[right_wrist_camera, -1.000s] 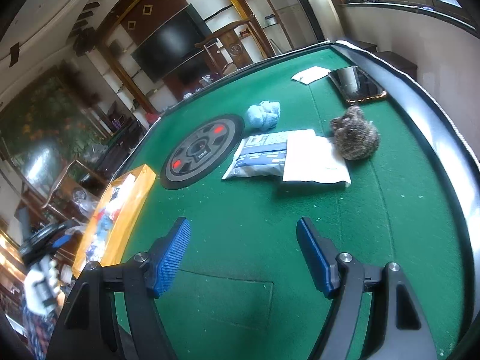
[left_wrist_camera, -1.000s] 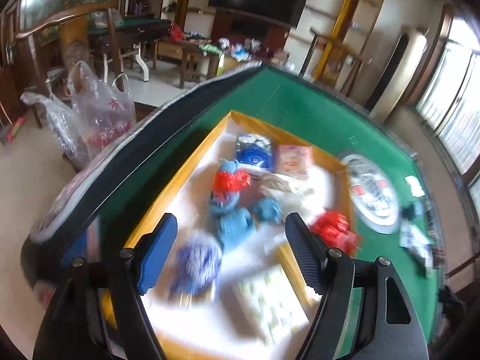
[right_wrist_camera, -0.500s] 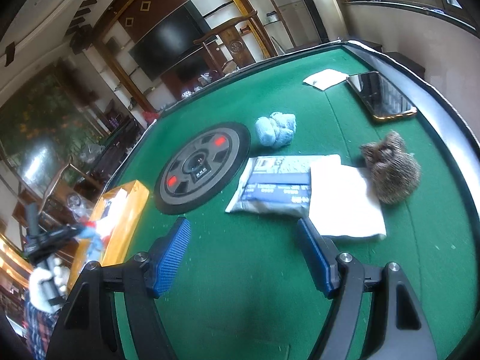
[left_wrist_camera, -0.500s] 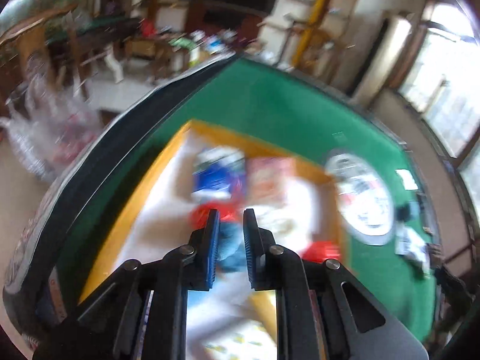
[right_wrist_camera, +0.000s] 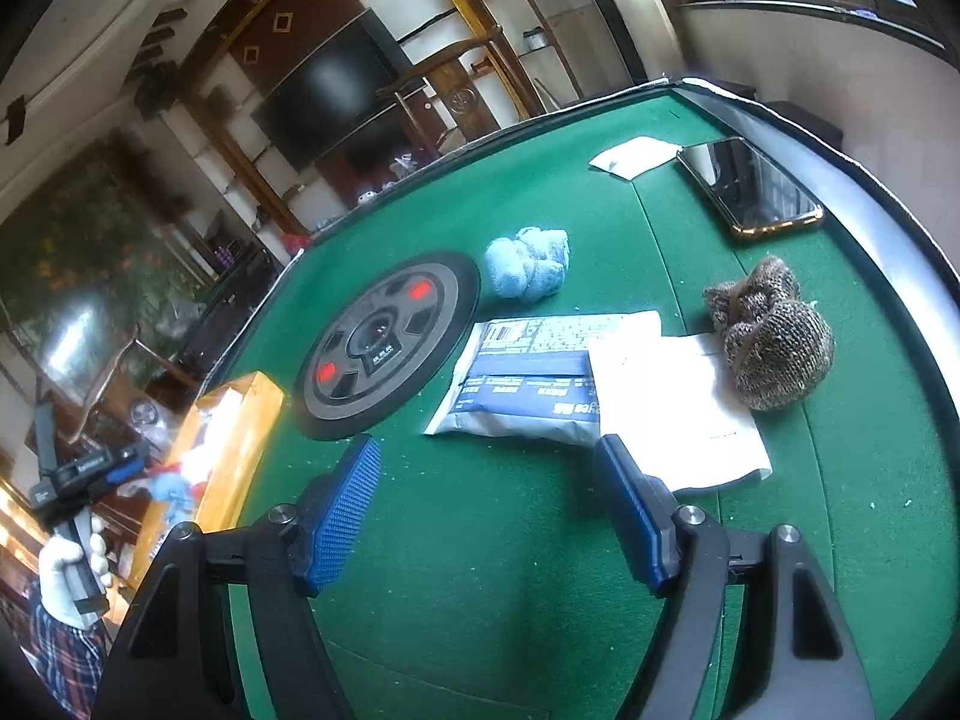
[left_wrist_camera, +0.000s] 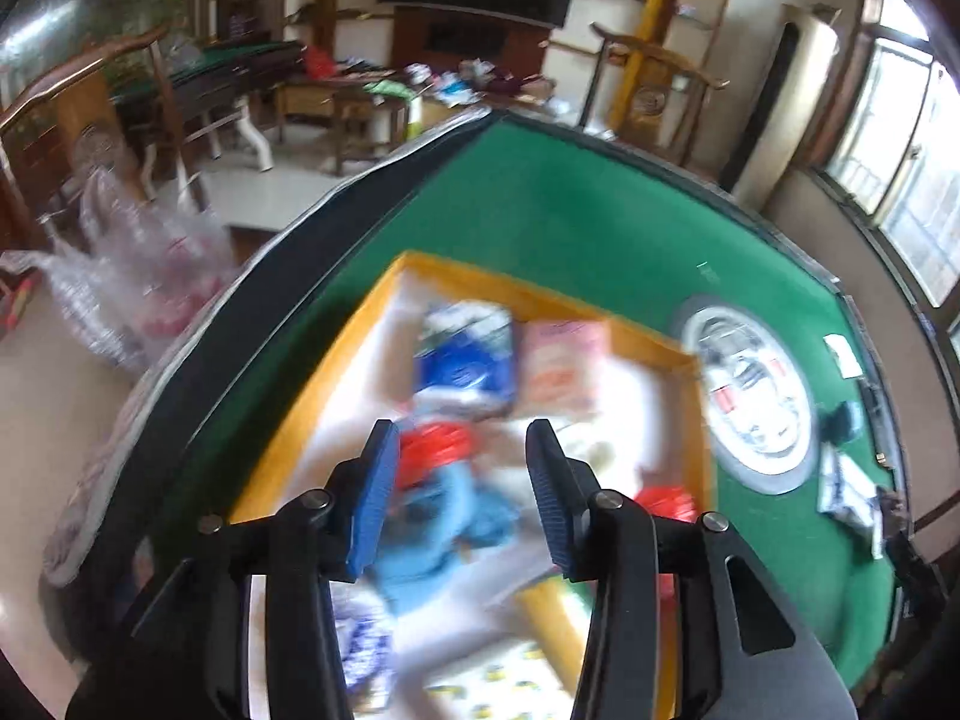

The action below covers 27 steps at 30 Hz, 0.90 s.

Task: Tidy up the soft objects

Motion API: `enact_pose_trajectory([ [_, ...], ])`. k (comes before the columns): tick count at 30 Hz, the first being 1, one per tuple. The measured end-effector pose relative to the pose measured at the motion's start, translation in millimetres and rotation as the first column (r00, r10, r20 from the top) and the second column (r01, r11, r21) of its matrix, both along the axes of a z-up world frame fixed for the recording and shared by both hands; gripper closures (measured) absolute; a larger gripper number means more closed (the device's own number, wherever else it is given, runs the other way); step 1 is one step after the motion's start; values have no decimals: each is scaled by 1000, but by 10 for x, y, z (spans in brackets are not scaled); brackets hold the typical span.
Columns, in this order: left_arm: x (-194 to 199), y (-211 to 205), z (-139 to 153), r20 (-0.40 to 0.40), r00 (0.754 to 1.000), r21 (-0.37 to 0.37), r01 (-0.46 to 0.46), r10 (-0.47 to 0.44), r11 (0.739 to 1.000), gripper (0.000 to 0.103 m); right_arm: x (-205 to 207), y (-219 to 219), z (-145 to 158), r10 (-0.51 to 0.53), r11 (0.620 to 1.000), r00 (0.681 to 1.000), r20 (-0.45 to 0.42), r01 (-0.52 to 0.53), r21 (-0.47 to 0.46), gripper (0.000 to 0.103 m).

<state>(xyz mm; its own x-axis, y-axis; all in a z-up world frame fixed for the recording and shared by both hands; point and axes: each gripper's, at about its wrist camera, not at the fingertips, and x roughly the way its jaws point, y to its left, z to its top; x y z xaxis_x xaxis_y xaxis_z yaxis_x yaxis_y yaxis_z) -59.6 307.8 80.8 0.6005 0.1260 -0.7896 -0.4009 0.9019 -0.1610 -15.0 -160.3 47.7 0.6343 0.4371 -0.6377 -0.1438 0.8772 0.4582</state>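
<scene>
My left gripper (left_wrist_camera: 462, 492) is open above a yellow-rimmed tray (left_wrist_camera: 336, 360) that holds several soft items: a light blue cloth (left_wrist_camera: 444, 522) right under the jaws, red pieces (left_wrist_camera: 432, 456), and blue and pink packets. The view is blurred. My right gripper (right_wrist_camera: 486, 510) is open and empty over the green felt. Ahead of it lie a blue-and-white packet (right_wrist_camera: 522, 384), a white sheet (right_wrist_camera: 672, 402), a brown knitted ball (right_wrist_camera: 774, 342) and a pale blue cloth ball (right_wrist_camera: 528, 261). The tray also shows in the right wrist view (right_wrist_camera: 240, 432).
A round black disc with red marks (right_wrist_camera: 384, 342) sits mid-table, also in the left wrist view (left_wrist_camera: 750, 402). A phone (right_wrist_camera: 750, 186) and a white card (right_wrist_camera: 630, 156) lie at the far right. The table's padded edge (left_wrist_camera: 198, 354) runs left of the tray.
My left gripper shut over the tray half a second ago and now stands open again, with the light blue cloth below it. My right gripper has moved forward toward the packet and sheet.
</scene>
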Motion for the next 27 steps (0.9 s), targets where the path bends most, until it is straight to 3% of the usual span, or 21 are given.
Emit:
enact_pose_trajectory([
  [4,93,-9,-287,-106,994,-17,9,-11,1000,60,26,36,-5,-1,1000,1000,1,1,-28,34],
  [7,310,27,-543,-158,984,-83,65,-77,994,62,31,35,-7,-13,999,1000,7,14,-49,34],
  [8,330,52,-541,-139,987,-90,66,-79,994,76,25,32,-1,-20,998,1000,13,21,-58,34],
  [13,138,94,-111,43,997,-95,65,-62,993,77,28,10,12,-48,995,998,32,51,-90,34],
  [17,82,-185,222,135,978,-87,172,-159,981,76,96,57,-63,-24,996,1000,-8,23,-92,34],
  [21,318,-462,169,116,964,-108,251,-239,962,75,82,107,-60,-8,993,1000,-4,7,-118,34],
  [23,490,-533,49,79,960,-115,275,-267,954,70,62,112,-44,-11,991,1000,8,12,-136,34],
  [27,617,-515,-115,31,971,-174,237,-236,956,58,53,104,-45,-13,991,1000,4,14,-133,34],
])
